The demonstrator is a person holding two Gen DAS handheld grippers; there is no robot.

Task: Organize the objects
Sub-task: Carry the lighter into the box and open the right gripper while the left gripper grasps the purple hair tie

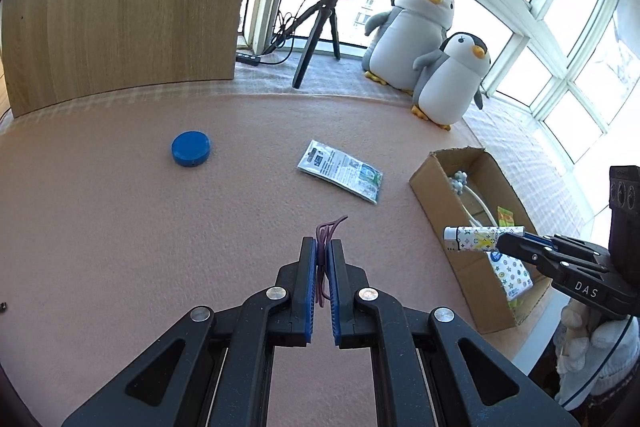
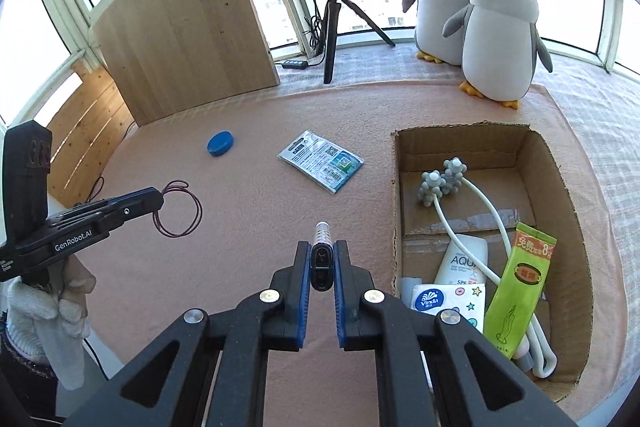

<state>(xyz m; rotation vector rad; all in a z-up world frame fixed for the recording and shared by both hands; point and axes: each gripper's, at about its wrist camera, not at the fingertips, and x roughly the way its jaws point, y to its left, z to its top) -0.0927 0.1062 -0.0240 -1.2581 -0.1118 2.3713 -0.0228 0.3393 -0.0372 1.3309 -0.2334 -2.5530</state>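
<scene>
The left gripper (image 1: 323, 251) pinches a thin dark-red elastic loop (image 1: 326, 233) between its blue pads; in the right wrist view the loop (image 2: 178, 209) hangs as 2 rings from the fingertips, above the pink felt mat (image 2: 248, 227), left of centre.

The right gripper (image 2: 322, 251) is pressed together on a slim white patterned lighter (image 2: 322, 239). In the left wrist view the lighter (image 1: 482, 238) lies with its long axis roughly level, its metal head pointing left toward the mat's middle, its other end in the fingers, and it hovers over the near-left wall of the open brown cardboard box (image 1: 448, 219).

The box (image 2: 560, 187) sits at the right of the mat and holds a white massager with grey knobbed balls (image 2: 442, 183), a white sunscreen tube (image 2: 462, 261), a green sachet (image 2: 520, 279) and a tissue pack (image 2: 448, 301).

A flat printed plastic packet (image 2: 321, 160) lies on the mat just left of the box. A round blue lid (image 2: 220, 143) lies farther left, well apart from the packet. 2 grey-and-white plush penguins (image 2: 498, 35) stand at the far right.
</scene>
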